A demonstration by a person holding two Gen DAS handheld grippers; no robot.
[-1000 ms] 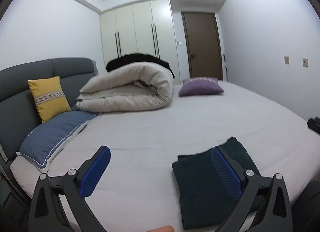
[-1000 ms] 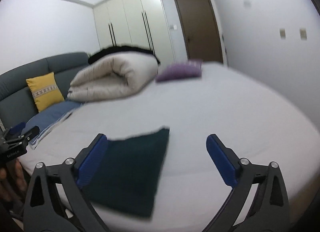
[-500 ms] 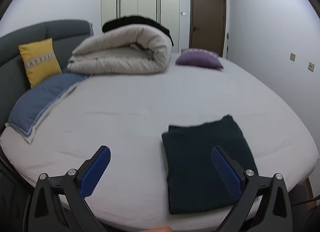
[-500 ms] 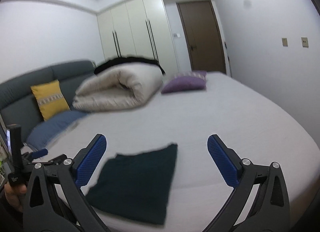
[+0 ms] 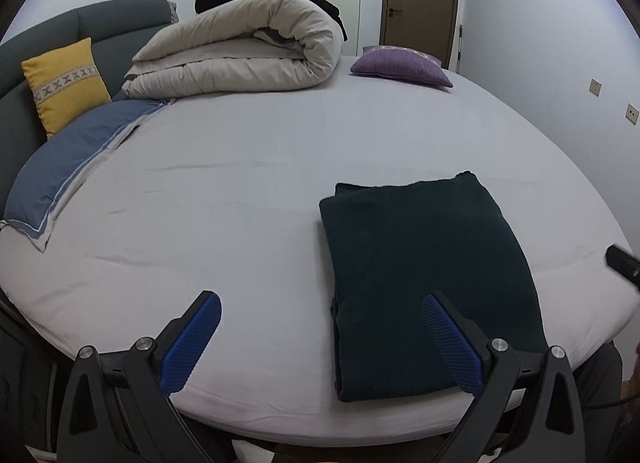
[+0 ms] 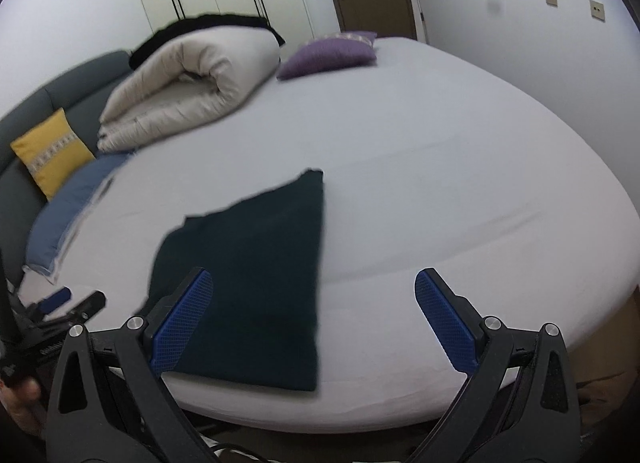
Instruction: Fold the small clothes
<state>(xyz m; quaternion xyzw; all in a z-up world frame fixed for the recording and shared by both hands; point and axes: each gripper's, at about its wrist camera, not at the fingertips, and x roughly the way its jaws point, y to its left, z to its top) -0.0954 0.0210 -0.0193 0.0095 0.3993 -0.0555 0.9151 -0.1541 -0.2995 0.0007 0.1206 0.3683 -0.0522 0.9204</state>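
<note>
A bedroom, seen from 2 cameras that each look out along a handheld gripper. A wide bed (image 5: pixel 280 167) with a pale grey sheet fills both views. At 12 o'clock on the bed lies a rolled cream duvet (image 5: pixel 240 51) with something black draped behind it. A blue pillow (image 5: pixel 68 167) rests at 9 o'clock, a yellow cushion (image 5: pixel 64 83) leans on the grey headboard at 10 o'clock, and a purple cushion (image 5: pixel 400 65) sits at 1 o'clock.

The dark green garment (image 5: pixel 424 271) lies flat near the bed's front edge, at 5 o'clock in the left view, already folded into a neat rectangle with layered edges showing along its left side. In the right view it appears blurred at 7 o'clock.

The left gripper (image 5: pixel 320 339) hangs above the bed's front edge, its 2 blue-padded fingers spread wide and holding nothing; the right-hand finger overlaps the garment in view. The right gripper (image 6: pixel 314 315) is likewise spread wide and empty, with the garment behind its left-hand finger.

The garment looks like soft, light knit: limp, not slippery, likely to sag and unfold if lifted by 1 corner. A pinch through all layers at 2 corners of a short edge seems safest.
</note>
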